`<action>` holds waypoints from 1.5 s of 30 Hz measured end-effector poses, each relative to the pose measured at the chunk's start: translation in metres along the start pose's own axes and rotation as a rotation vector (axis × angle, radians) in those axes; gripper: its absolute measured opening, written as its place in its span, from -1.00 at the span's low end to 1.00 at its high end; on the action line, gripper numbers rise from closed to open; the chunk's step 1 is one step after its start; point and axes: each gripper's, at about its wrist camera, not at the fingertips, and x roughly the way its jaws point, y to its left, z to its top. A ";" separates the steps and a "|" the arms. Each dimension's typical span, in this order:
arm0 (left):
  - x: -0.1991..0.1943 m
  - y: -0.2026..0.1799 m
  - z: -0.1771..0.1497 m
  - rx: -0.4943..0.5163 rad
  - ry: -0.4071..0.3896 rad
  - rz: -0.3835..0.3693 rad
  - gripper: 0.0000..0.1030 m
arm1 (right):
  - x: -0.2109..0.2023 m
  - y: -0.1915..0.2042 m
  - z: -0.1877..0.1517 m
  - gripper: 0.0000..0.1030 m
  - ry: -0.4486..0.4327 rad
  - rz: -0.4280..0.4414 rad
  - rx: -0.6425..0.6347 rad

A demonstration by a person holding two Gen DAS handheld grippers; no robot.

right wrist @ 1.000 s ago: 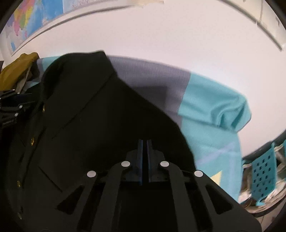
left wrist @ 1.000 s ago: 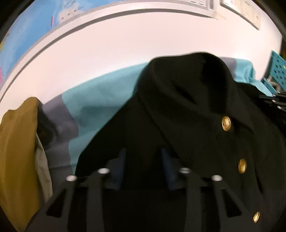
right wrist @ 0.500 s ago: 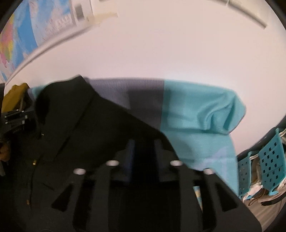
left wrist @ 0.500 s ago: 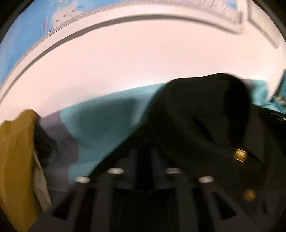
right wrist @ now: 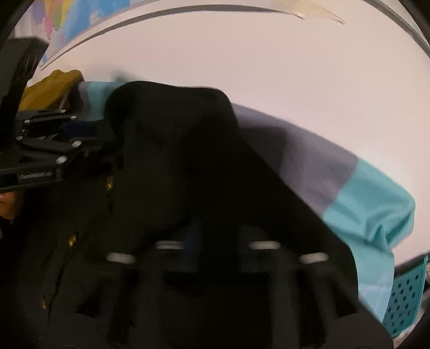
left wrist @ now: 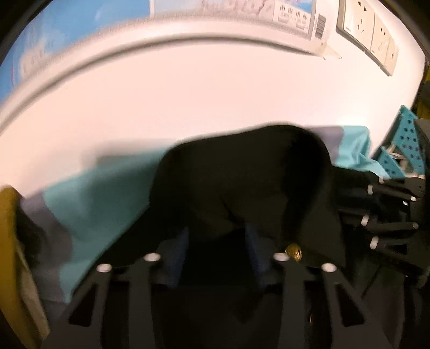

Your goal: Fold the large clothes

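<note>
A black coat (left wrist: pixel 242 182) with gold buttons (left wrist: pixel 293 251) lies bunched on the white bench (left wrist: pixel 188 107), on top of a teal and grey garment (left wrist: pixel 102 193). A mustard garment (right wrist: pixel 51 86) is heaped at the bench's left end. A teal perforated basket (left wrist: pixel 408 142) stands at the right edge, cut off by the frame; its contents are too blurred to tell.

The left tongs (left wrist: pixel 216 249) have their blue pads apart and are closing, with a fold of the black coat between them; whether the pads press on it cannot be told. The right tongs (right wrist: pixel 215 236) are smeared by blur, their jaws clenched over the dark cloth; whether they pinch any of it is not clear.

On the wall, a map (right wrist: pixel 64 21) carries print too small to read, beside a barcode label (left wrist: pixel 319 26) and sockets (left wrist: pixel 360 18). Lettering on the left tongs' body in the right view is illegible.
</note>
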 end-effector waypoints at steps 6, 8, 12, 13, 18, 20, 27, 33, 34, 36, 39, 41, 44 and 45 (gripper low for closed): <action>0.010 -0.011 0.021 -0.011 -0.004 0.071 -0.93 | -0.006 -0.012 0.016 -0.97 -0.099 -0.016 0.087; 0.004 -0.008 0.017 -0.033 -0.019 0.066 -0.88 | 0.008 -0.009 0.007 -0.92 -0.016 -0.049 0.088; -0.040 0.000 -0.003 -0.037 -0.109 0.083 0.12 | -0.037 -0.033 -0.005 -0.07 -0.062 0.000 0.185; -0.049 -0.005 -0.007 -0.031 -0.128 0.074 0.14 | -0.066 -0.042 -0.014 0.10 -0.109 0.027 0.205; -0.098 -0.014 -0.048 0.059 -0.155 -0.037 0.27 | -0.175 -0.074 -0.085 0.63 -0.209 -0.006 0.234; -0.109 -0.029 -0.068 0.129 -0.144 -0.085 0.35 | -0.201 -0.086 -0.127 0.65 -0.191 -0.030 0.286; -0.107 -0.109 -0.122 0.324 -0.100 -0.193 0.42 | -0.212 -0.067 -0.257 0.77 -0.045 -0.027 0.526; -0.104 -0.130 -0.143 0.340 -0.069 -0.233 0.44 | -0.211 -0.062 -0.300 -0.34 -0.119 0.048 0.608; -0.104 -0.132 -0.144 0.333 -0.066 -0.244 0.44 | -0.215 -0.062 -0.302 -0.87 -0.142 0.084 0.600; -0.107 -0.134 -0.146 0.314 -0.064 -0.267 0.44 | -0.224 -0.064 -0.298 -0.92 -0.160 0.074 0.587; -0.113 -0.132 -0.144 0.314 -0.071 -0.275 0.44 | -0.260 -0.073 -0.284 -0.92 -0.260 0.049 0.578; -0.117 -0.133 -0.146 0.318 -0.074 -0.282 0.45 | -0.292 -0.081 -0.274 -0.92 -0.344 0.001 0.566; -0.119 -0.135 -0.148 0.322 -0.075 -0.293 0.45 | -0.322 -0.091 -0.260 -0.92 -0.422 -0.033 0.553; -0.119 -0.136 -0.148 0.323 -0.072 -0.298 0.46 | -0.327 -0.092 -0.254 -0.92 -0.437 -0.019 0.543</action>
